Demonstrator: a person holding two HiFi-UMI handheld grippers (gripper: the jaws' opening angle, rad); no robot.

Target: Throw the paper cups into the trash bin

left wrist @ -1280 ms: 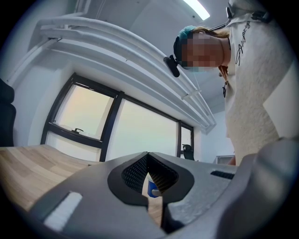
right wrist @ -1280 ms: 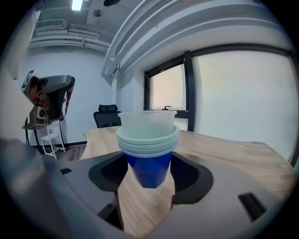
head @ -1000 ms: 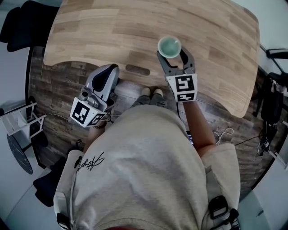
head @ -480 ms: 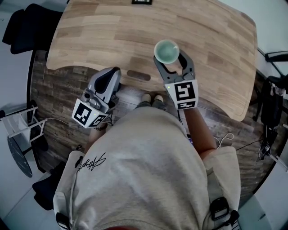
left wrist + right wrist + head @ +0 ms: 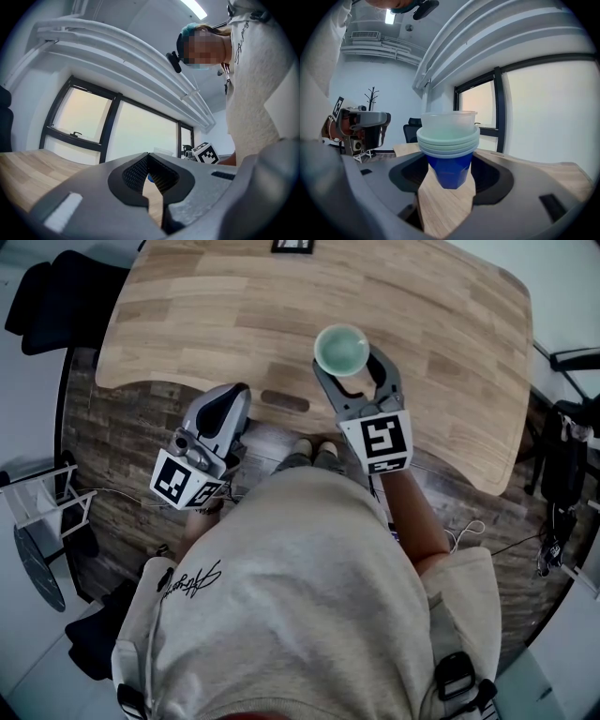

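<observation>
A stack of paper cups (image 5: 341, 350), blue outside with pale green rims (image 5: 449, 140), is between the jaws of my right gripper (image 5: 350, 362), which is shut on the stack just above the wooden table (image 5: 187, 315). In the right gripper view the lowest cup's base hangs a little above the wood (image 5: 445, 206), and both pads (image 5: 487, 176) press on its sides. My left gripper (image 5: 232, 397) is shut and holds nothing; it is off the table's near edge, over the floor. Its jaws (image 5: 149, 161) meet at the tip. No trash bin shows in any view.
A black chair (image 5: 47, 296) stands past the table's left end. A white rack (image 5: 37, 493) and a dark round base (image 5: 42, 563) are on the floor at left. Cables (image 5: 469, 521) and black gear (image 5: 567, 446) lie at right. A marker tag (image 5: 292, 246) sits at the table's far edge.
My right gripper has swung slightly left with the cup stack in it. The left gripper has barely moved.
</observation>
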